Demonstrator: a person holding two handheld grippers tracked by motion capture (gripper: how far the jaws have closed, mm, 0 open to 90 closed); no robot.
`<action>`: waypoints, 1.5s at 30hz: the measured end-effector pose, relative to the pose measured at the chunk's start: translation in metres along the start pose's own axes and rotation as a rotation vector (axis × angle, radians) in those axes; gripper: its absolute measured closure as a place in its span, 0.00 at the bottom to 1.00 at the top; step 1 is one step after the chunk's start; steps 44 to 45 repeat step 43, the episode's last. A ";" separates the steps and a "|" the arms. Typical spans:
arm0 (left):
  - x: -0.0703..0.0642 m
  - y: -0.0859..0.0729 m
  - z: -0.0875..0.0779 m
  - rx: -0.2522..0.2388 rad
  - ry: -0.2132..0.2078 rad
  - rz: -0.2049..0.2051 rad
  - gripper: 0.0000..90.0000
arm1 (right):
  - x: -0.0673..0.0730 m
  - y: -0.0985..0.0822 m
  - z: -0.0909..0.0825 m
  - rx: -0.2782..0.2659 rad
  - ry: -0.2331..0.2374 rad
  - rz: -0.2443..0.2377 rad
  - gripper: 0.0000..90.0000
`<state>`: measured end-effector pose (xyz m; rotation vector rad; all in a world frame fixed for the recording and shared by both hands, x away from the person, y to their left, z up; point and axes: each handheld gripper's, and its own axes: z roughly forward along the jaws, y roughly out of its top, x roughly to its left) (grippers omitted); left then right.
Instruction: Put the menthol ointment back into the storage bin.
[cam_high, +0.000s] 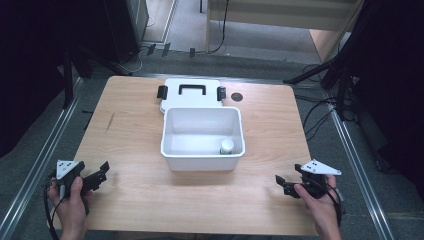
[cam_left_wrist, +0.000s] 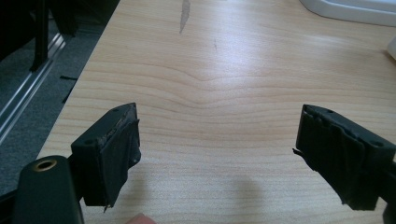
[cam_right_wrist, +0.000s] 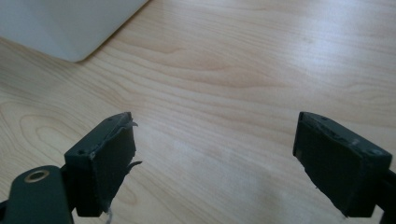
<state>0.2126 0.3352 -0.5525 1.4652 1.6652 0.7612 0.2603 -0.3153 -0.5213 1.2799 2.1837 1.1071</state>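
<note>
A wooden table (cam_high: 135, 200) stands in front of the person, and near its middle sits one white bin (cam_high: 172, 150), open at the top. Inside it, in the near right corner, stands a single small white bottle (cam_high: 227, 147), upright as far as I can tell. Just behind the bin, touching its far wall, lies one white lid (cam_high: 170, 87) flat on the table, with a black handle on top and a black latch at each end. To the right of the lid there is one small dark round spot (cam_high: 237, 97) on the tabletop.

There are two grippers, one in each hand, both at the near edge. The left gripper (cam_high: 100, 176) is at the near left corner of the table, its jaws spread wide with nothing between them but bare wood; in the left gripper view the lid's edge shows far off at the top right. The right gripper (cam_high: 284, 184) is at the near right, jaws likewise wide apart and holding nothing.

The bin lies between the two grippers and farther back, well apart from both. In the right gripper view one of its corners shows at the upper left, clear of the fingers (cam_right_wrist: 105, 163).
</note>
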 end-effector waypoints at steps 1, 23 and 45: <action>0.000 0.000 0.000 0.000 0.000 0.000 0.16 | -0.001 -0.004 0.000 -0.003 -0.004 0.003 0.15; 0.000 0.000 0.000 0.002 0.003 0.000 0.16 | 0.000 -0.033 0.000 -0.125 -0.223 0.085 0.12; 0.000 0.000 0.001 0.006 0.003 0.002 0.16 | -0.002 -0.032 0.002 -0.092 -0.214 0.114 0.03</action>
